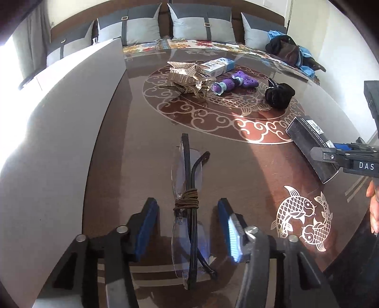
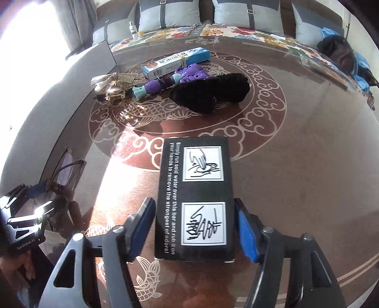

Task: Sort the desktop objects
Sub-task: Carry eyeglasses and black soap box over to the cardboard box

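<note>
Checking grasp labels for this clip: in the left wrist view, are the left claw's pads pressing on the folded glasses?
No. The left claw stands open, with a clear gap between each blue pad and the folded glasses lying on the table.

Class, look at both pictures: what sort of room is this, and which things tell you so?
Probably a home living room: a sofa with grey cushions and a floral cover stands behind a glossy patterned table strewn with small household things.

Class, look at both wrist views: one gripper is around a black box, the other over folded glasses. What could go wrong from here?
1. The right gripper holds the black box only near its close end, so it may tilt or slip when lifted.
2. The left gripper stands open around the thin glasses; closing on them could bend the frame or scratch the lenses.
</note>
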The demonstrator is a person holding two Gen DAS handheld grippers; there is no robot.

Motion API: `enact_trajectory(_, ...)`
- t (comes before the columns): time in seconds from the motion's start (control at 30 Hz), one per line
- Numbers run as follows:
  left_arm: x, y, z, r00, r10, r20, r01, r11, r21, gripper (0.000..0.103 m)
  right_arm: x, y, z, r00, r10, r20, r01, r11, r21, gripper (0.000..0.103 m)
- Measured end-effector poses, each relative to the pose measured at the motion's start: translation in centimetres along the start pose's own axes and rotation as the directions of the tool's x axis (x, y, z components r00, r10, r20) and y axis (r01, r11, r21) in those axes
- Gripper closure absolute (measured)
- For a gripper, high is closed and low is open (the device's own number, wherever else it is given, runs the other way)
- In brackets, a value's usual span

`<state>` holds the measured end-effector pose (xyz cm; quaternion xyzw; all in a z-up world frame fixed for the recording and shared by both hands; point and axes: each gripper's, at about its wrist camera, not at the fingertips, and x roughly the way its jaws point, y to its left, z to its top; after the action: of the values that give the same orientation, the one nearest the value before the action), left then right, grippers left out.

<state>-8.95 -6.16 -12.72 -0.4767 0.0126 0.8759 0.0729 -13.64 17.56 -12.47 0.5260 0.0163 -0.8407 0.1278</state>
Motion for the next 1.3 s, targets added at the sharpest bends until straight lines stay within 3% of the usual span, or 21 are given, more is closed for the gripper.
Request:
enact_trajectory(0.03,-0.1,0.3,0.0,1.000,-0.023,0.000,0.023,1.000,-0.020,0.088,-0.2,-0.3,-0.1,1.000,0.006,-0.004,-0.006,1.000,0.015,0.045)
enact_trajectory(0.23,-3.6,1.1,0.8,0.986,-0.108,0.123,0.120,0.989,-0.091,0.089,-3.8,-1.3,-0.9,0.999,0.032,0.028,-0.032,0.999,0.025,0.045)
enact_trajectory(0.43,-9.8,3.4,2.7,0.949,-0.158,0.272,0.206,0.966,-0.157,0.089,-7.8,1.1,0.5,0.993,0.071,0.099,-0.068,0.997,-0.029,0.045)
enact_trajectory(0.5,-11.2,4.5,3.3,0.945,-0.164,0.283,0.217,0.962,-0.166,0.089,-8.9,3.1,1.5,0.987,0.101,0.125,-0.092,0.993,-0.071,0.045)
enact_trajectory(0.63,-11.7,4.5,3.3,0.957,-0.204,0.205,0.234,0.964,-0.130,0.088,-9.9,6.6,3.5,0.974,0.171,0.152,-0.155,0.982,-0.112,0.045)
enact_trajectory(0.7,-10.9,3.3,2.6,0.964,-0.207,0.165,0.223,0.971,-0.088,0.076,-10.3,7.8,4.1,0.965,0.201,0.171,-0.183,0.976,-0.116,0.045)
enact_trajectory(0.77,-9.3,1.8,1.8,0.976,-0.176,0.126,0.183,0.982,-0.049,0.031,-10.8,8.4,4.2,0.955,0.231,0.188,-0.214,0.971,-0.109,0.045)
enact_trajectory(0.93,-3.5,-0.6,1.0,0.991,-0.131,0.011,0.131,0.991,-0.004,0.029,-11.5,8.5,2.9,0.952,0.240,0.189,-0.221,0.969,-0.113,0.045)
enact_trajectory(1.0,-1.3,-1.1,1.0,0.994,-0.107,-0.037,0.107,0.994,0.010,0.033,-11.8,8.1,2.2,0.955,0.229,0.188,-0.209,0.970,-0.120,0.045)
enact_trajectory(1.07,0.2,-1.5,0.9,0.995,-0.080,-0.061,0.082,0.996,0.035,0.065,-12.2,7.3,1.5,0.957,0.221,0.189,-0.202,0.973,-0.116,0.045)
enact_trajectory(1.1,0.0,-1.7,0.8,0.998,-0.052,-0.023,0.054,0.997,0.060,0.074,-12.3,7.0,1.3,0.958,0.215,0.192,-0.196,0.974,-0.112,0.045)
enact_trajectory(1.13,0.0,-1.7,0.9,0.998,-0.063,-0.022,0.064,0.996,0.062,0.090,-12.5,6.6,1.1,0.958,0.209,0.195,-0.191,0.976,-0.108,0.045)
enact_trajectory(1.3,-4.2,0.1,1.5,0.985,-0.141,0.099,0.144,0.989,-0.021,0.092,-13.0,5.6,0.5,0.961,0.183,0.207,-0.164,0.981,-0.105,0.045)
